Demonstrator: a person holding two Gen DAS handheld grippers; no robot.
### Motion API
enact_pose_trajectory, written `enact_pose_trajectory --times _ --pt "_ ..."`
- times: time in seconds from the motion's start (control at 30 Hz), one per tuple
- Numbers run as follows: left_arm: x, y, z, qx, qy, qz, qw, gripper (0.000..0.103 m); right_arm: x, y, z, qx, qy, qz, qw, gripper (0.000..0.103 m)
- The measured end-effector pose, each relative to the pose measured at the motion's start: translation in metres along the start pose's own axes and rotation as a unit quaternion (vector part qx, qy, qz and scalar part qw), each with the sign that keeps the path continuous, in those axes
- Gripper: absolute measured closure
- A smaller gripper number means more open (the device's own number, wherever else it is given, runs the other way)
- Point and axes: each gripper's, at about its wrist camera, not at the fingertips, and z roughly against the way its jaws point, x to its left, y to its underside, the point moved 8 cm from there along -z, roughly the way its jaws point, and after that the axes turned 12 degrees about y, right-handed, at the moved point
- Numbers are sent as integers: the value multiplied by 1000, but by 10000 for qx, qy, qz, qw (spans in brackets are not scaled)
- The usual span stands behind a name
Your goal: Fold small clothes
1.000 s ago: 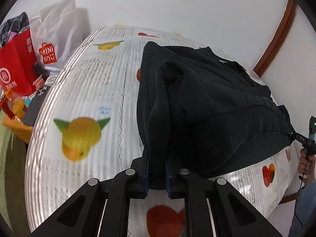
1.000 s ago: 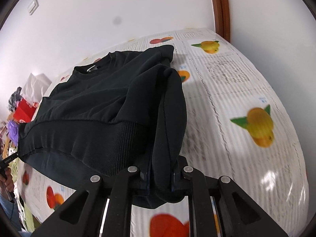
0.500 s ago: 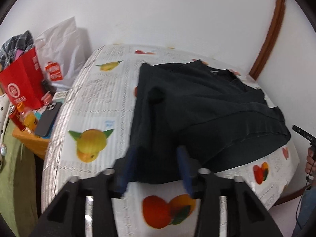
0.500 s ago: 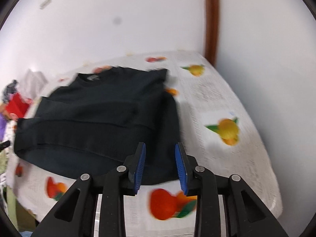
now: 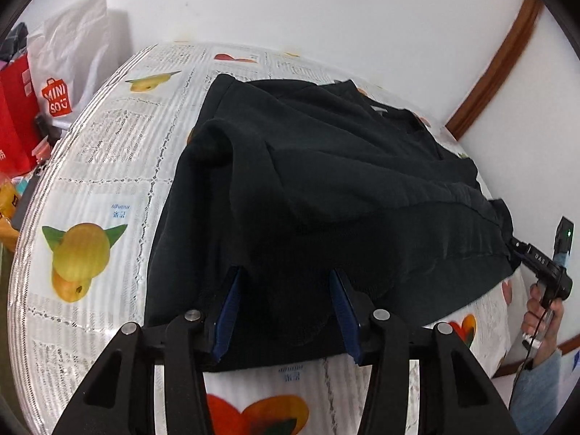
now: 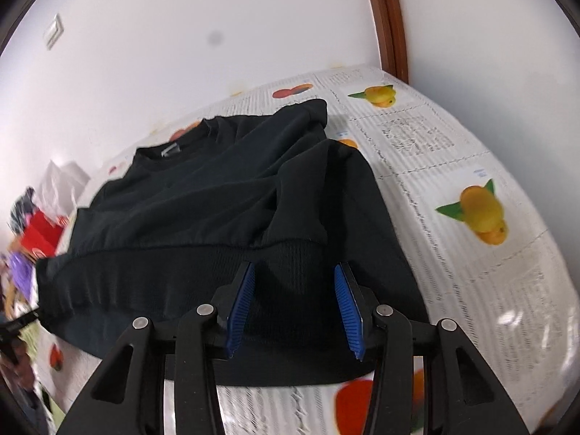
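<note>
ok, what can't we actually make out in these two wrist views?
- Black sweatshirt near hem, both views: hidden behind the open left gripper and right gripper.
- Tablecloth under the sweatshirt: covered.
- Its neck label, right view: too small to read.
- Red bag and clutter, right view: blurred, at the edge.
- Person's hand, left view: cut off by the fisheye rim.

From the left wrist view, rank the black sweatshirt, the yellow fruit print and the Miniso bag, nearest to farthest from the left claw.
1. Black sweatshirt, hem between the open left claw fingers.
2. Yellow fruit print, on the cloth, left.
3. Miniso bag, far left, by the wall.
</note>
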Motion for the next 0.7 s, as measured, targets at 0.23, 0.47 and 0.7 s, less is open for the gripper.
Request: enact_pose_trajectory --times 0.23,0.47,0.7 --pt "-17 -23 21 -392 223 -179 9988 97 15 -24 14 -381 -255 67 9989 93" --pt "-17 -61 23 -692 320 -187 9969 97 26 -70 31 -834 -745 -213 9935 94" --pt "-5 -93 -14 -510 103 -229 9984 97 34 -101 -4 -833 -687 -289 9937 94"
